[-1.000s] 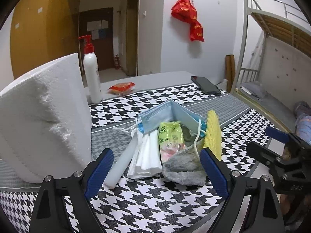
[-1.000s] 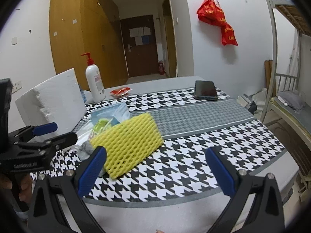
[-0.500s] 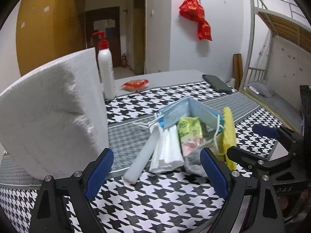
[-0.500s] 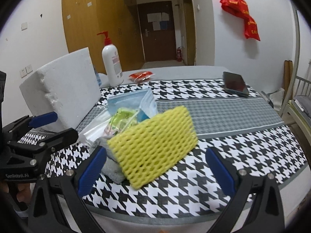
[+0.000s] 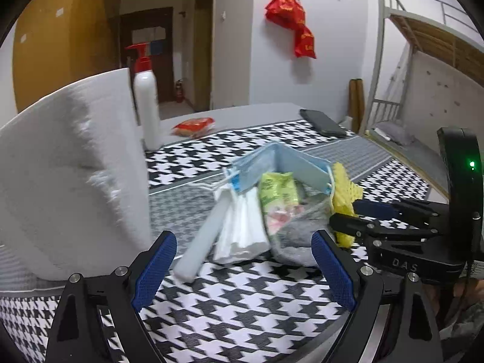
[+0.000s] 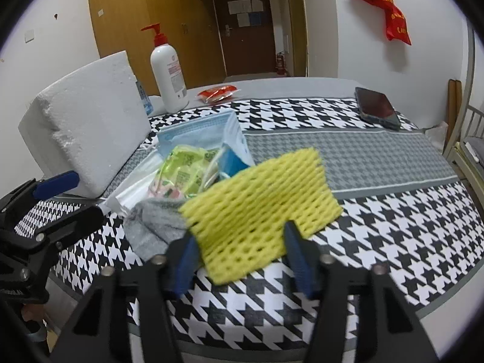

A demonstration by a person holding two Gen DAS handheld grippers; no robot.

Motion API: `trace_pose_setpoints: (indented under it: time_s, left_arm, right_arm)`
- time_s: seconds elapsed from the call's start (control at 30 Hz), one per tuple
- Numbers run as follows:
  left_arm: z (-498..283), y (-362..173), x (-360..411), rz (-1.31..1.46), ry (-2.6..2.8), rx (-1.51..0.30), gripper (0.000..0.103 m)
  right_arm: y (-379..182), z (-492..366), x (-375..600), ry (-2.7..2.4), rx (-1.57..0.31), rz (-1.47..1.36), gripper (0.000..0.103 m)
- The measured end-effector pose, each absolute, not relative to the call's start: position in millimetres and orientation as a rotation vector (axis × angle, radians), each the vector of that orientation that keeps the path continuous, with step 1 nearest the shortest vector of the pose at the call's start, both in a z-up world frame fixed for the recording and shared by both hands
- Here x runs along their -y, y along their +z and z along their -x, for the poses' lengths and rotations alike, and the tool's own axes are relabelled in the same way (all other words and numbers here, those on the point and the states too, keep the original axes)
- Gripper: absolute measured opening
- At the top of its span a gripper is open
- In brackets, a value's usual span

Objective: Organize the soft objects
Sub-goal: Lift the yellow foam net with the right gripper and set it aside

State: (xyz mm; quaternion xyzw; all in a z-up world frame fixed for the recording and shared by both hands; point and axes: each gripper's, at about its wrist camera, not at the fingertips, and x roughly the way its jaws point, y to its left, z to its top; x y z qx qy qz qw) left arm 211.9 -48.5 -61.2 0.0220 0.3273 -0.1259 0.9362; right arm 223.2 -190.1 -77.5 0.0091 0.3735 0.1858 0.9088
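Observation:
A pile of soft things lies on the houndstooth cloth: a yellow foam net (image 6: 260, 205), blue face masks (image 6: 196, 134), a green packet (image 6: 181, 163), a grey cloth (image 6: 154, 227) and white folded masks (image 5: 242, 227). My right gripper (image 6: 242, 260) is closing around the near edge of the net. Its pads flank that edge, and the net looks unsquashed. The left wrist view shows the right gripper (image 5: 345, 213) beside the net (image 5: 343, 187). My left gripper (image 5: 243, 269) is open and empty, just short of the pile.
A big white foam block (image 6: 87, 133) stands left of the pile. Behind it are a pump bottle (image 6: 168, 72) and a red packet (image 6: 217, 92). A phone (image 6: 376, 107) lies at the far right. A bunk bed frame (image 5: 381, 60) stands beyond the table's right edge.
My right gripper has moved in and down to the yellow net, and its jaws have narrowed from wide open to either side of it. The left gripper has stayed put.

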Motion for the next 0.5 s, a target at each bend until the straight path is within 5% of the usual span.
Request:
trace_pose_setpoints:
  time_s: [0.17,0.5]
  left_arm:
    - [-209.9,-60.8,64.5,-0.038,-0.327,-0.678,0.091]
    - [-217.1,-66.5,95.5,-0.062,-0.383,-0.71,0.091]
  right_arm:
    - [-79.0,-219.0,209.1,0.355,-0.779,-0.05,0.024]
    - [-70.4,-191.4,247.4,0.273,-0.752,-0.063,0.022]
